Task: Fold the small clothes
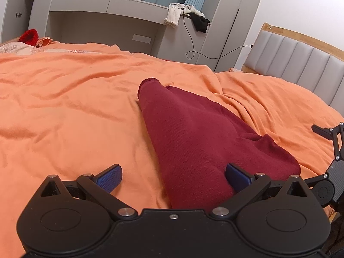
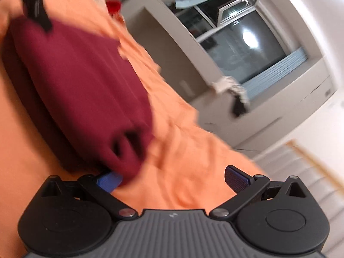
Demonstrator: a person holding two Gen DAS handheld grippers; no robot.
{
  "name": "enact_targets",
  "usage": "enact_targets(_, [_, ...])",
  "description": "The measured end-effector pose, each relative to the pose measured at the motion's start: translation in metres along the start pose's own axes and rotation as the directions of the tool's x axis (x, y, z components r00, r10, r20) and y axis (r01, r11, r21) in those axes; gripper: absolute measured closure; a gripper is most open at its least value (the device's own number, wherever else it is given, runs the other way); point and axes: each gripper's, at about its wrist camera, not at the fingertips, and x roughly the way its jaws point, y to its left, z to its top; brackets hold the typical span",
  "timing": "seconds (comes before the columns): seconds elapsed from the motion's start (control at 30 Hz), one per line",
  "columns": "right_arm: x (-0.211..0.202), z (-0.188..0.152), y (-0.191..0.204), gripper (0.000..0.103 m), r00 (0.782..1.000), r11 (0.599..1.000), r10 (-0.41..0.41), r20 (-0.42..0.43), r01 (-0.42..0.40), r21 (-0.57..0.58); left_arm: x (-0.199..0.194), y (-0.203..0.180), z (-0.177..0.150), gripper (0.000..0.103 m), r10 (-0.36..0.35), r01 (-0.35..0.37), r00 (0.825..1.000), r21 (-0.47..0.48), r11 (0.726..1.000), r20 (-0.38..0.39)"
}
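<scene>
Orange bedding (image 1: 75, 99) covers the whole bed, rumpled into shallow wrinkles, with a grey padded headboard (image 1: 301, 58) at one side and a grey built-in window alcove (image 1: 107, 21) behind it, where pale and black clothes (image 1: 187, 15) hang off a ledge. On the sheet lies the task's item, a dark red knit garment (image 1: 193, 142), already doubled into a long, narrow shape that tapers toward a cuffed or hemmed end far from the left wrist camera; the right wrist view, badly blurred, shows its other end bunched into loose folds with dark openings. Judging by that shape, the folding looks partway done: the lengthwise fold seems made, and a crosswise fold probably remains, which would call for both tools to pinch the near edge at its corners, lift it, and lay it squarely over the far end. The left gripper (image 1: 174, 177) is spread wide and holds nothing; its right blue pad (image 1: 237, 177) lies against or just over the near part of the garment, its left pad (image 1: 109, 177) over bare sheet, so the cloth sits between the jaws unclamped. The right gripper (image 2: 172, 179) is likewise spread, holding nothing, with its left pad (image 2: 109, 181) at the bunched edge, touching or just under it, though the blur makes that uncertain.
</scene>
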Motion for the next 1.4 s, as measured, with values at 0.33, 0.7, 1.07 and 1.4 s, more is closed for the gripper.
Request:
enact_targets(0.33, [0.017,-0.032,-0.057,0.0,0.997,0.938,0.057,-0.057,-0.034,0.345,0.0,-0.005,-0.002,0.001,0.013,-0.013,1.0,0.017,1.0,0.003])
enact_targets(0.7, [0.025,-0.059,-0.099,0.0,0.963,0.561,0.249,0.1,-0.227,0.796,0.001,-0.007,-0.003,0.001,0.02,-0.02,1.0,0.026,0.999,0.005])
enact_targets(1.07, [0.069,-0.062,-0.101,0.014,0.885,0.227,0.363,0.291,-0.387,0.894,0.006,-0.008,-0.006,0.001,0.017,-0.017,1.0,0.041,0.999,0.003])
enact_targets(1.4, [0.106,-0.034,-0.074,0.06,0.856,0.252,0.437,0.276,-0.412,0.876,0.011,-0.008,-0.009,0.001,0.012,-0.012,1.0,0.055,0.998,-0.004])
